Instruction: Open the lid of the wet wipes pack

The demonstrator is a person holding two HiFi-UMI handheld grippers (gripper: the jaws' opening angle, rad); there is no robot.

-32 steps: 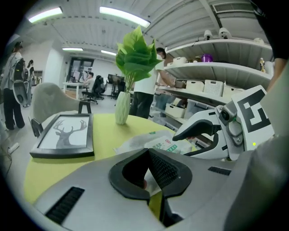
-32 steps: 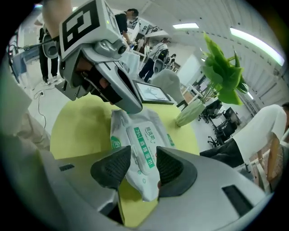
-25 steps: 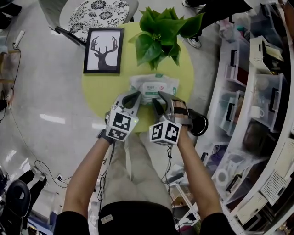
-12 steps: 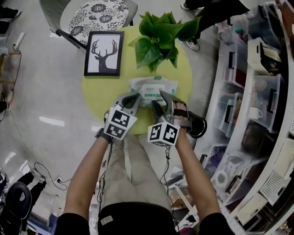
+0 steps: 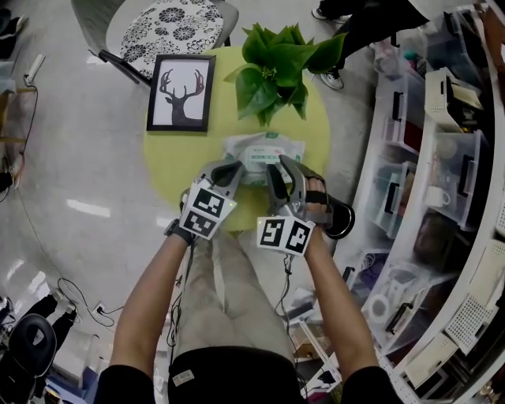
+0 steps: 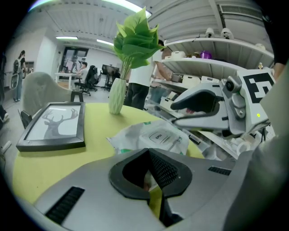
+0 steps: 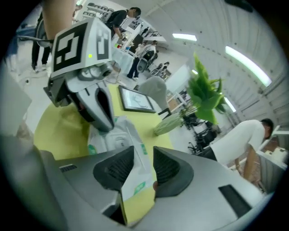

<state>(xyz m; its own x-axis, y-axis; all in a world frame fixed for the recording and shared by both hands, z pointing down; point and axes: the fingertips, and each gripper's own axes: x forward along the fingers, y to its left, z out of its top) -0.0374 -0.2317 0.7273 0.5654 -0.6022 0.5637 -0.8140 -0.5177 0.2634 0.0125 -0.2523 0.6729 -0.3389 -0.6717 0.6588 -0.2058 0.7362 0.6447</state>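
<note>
The white wet wipes pack (image 5: pixel 256 150) lies on the round yellow-green table (image 5: pixel 170 162), its oval lid (image 6: pixel 159 135) flat and closed. My left gripper (image 5: pixel 227 167) sits at the pack's near left corner. Its tips (image 6: pixel 148 153) meet, and white film shows between the pads. My right gripper (image 5: pixel 278 167) is at the pack's near right edge. Its jaws (image 7: pixel 143 155) are closing, with a gap still between them. A strip of the pack's film (image 7: pixel 135 180) stands in that gap, and the pads do not press on it.
A framed deer picture (image 5: pixel 179 91) lies at the table's far left. A leafy plant (image 5: pixel 276 63) in a pale vase (image 6: pixel 116 97) stands behind the pack. A chair with a patterned cushion (image 5: pixel 166 24) is beyond the table. Shelves with bins (image 5: pixel 442 158) run along the right.
The right gripper has risen a little and tipped at the pack's near right edge. The left gripper and the pack have stayed where they were.
</note>
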